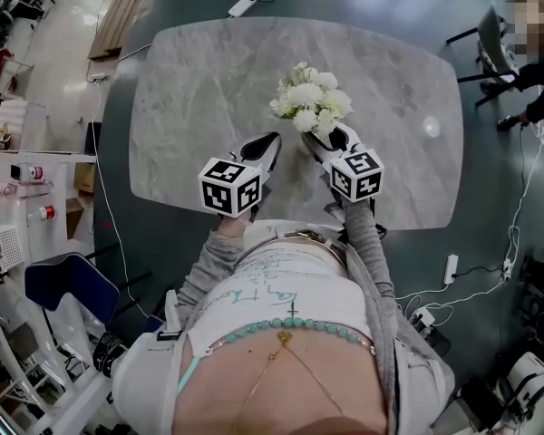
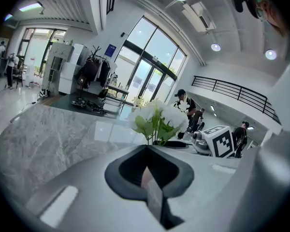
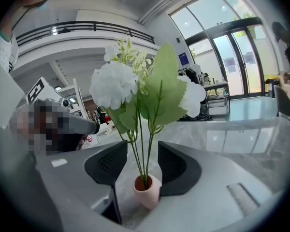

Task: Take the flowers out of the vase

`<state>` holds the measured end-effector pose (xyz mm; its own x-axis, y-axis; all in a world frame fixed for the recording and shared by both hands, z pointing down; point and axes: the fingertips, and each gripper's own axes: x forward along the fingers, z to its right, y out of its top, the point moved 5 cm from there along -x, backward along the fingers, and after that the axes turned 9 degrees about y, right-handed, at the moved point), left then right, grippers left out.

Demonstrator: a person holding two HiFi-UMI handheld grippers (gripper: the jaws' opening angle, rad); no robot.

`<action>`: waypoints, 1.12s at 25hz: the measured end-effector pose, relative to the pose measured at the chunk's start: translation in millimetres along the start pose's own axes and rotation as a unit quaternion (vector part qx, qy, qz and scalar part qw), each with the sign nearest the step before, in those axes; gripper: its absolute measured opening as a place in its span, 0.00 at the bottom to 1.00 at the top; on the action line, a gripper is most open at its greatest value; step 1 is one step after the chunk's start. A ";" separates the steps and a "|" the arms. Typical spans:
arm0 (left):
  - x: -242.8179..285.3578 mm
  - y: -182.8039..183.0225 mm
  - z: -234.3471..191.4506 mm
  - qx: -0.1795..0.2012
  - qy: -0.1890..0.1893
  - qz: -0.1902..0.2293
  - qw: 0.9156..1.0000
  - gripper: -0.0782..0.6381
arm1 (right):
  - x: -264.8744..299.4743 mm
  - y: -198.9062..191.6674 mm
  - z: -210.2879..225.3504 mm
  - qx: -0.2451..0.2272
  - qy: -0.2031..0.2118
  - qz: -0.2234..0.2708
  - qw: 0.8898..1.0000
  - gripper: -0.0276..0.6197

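Though spread wide, right gripper (image 3: pixel 142 164): astride stems (image 3: pixel 139 146) just above vase (image 3: pixel 148 191), gripping nothing;
flowers (image 3: pixel 117 83): upright in vase, grasp step likely in hand;
left gripper (image 2: pixel 148 170): pressed together, empty, left of vase;
stems: next likely pinch above vase, lift straight up

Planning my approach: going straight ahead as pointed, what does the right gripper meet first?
Probably the thin green flower stems in the small pink vase, between the open jaws of the right gripper.

Flowers (image 1: pixel 310 105) stand in the vase (image 3: pixel 147 190) on the worktop (image 1: pixel 199 89). The right gripper (image 1: pixel 335 141) straddles the vase; the left gripper (image 1: pixel 267 148) lies just left.
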<state>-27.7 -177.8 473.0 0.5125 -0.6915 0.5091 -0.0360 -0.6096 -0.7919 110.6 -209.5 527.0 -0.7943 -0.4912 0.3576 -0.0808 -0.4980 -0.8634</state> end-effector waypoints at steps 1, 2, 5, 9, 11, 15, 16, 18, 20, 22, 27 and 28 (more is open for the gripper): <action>-0.6 0.0 -1.2 0.001 -0.001 -0.001 1.000 0.11 | 1.1 0.2 0.5 -0.001 -0.002 0.001 1.000 0.39; -1.1 0.0 -2.4 0.002 -0.001 -0.001 1.000 0.11 | 2.2 0.3 1.1 -0.001 -0.003 0.002 1.000 0.39; -3.0 -0.9 -5.1 0.005 -0.004 -0.005 1.000 0.11 | 5.5 0.4 1.8 0.004 -0.003 0.008 1.000 0.41; -4.5 -2.9 -8.0 0.009 -0.009 -0.010 1.000 0.11 | 11.7 -1.1 3.1 -0.001 -0.006 0.007 1.000 0.41; -4.9 -4.5 -8.3 0.010 -0.012 -0.013 1.000 0.11 | 13.5 -4.0 4.9 -0.004 -0.010 0.003 1.000 0.41; -8.5 -6.8 -12.4 0.016 -0.014 -0.019 1.000 0.11 | 16.8 -6.6 7.7 0.004 -0.020 0.013 1.000 0.36; -10.0 -7.3 -14.8 0.017 -0.015 -0.020 1.000 0.11 | 18.1 -6.6 7.5 0.006 -0.023 0.017 1.000 0.35; -12.6 -7.7 -20.8 0.018 -0.016 -0.021 1.000 0.11 | 21.6 -6.0 5.8 0.005 -0.028 0.024 0.999 0.31; -14.0 -7.7 -26.2 0.018 -0.016 -0.021 0.999 0.11 | 24.9 -5.4 4.2 0.000 -0.031 0.029 0.999 0.25; -13.7 -7.0 -29.1 0.018 -0.016 -0.021 1.000 0.11 | 26.7 -4.7 3.4 -0.006 -0.033 0.029 0.999 0.21; -8.8 -7.0 -20.1 0.015 -0.023 -0.020 0.999 0.11 | 19.5 -4.9 2.9 -0.022 -0.034 0.025 0.999 0.16; -7.8 -7.2 -17.7 0.015 -0.025 -0.020 0.999 0.11 | 17.8 -5.1 3.4 -0.024 -0.035 0.025 0.999 0.15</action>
<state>-46.6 -174.9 480.7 0.5545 -0.6469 0.5235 0.0098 -0.6239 -0.7814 98.9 -218.1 539.0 -0.7540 -0.5641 0.3365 -0.0730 -0.4373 -0.8964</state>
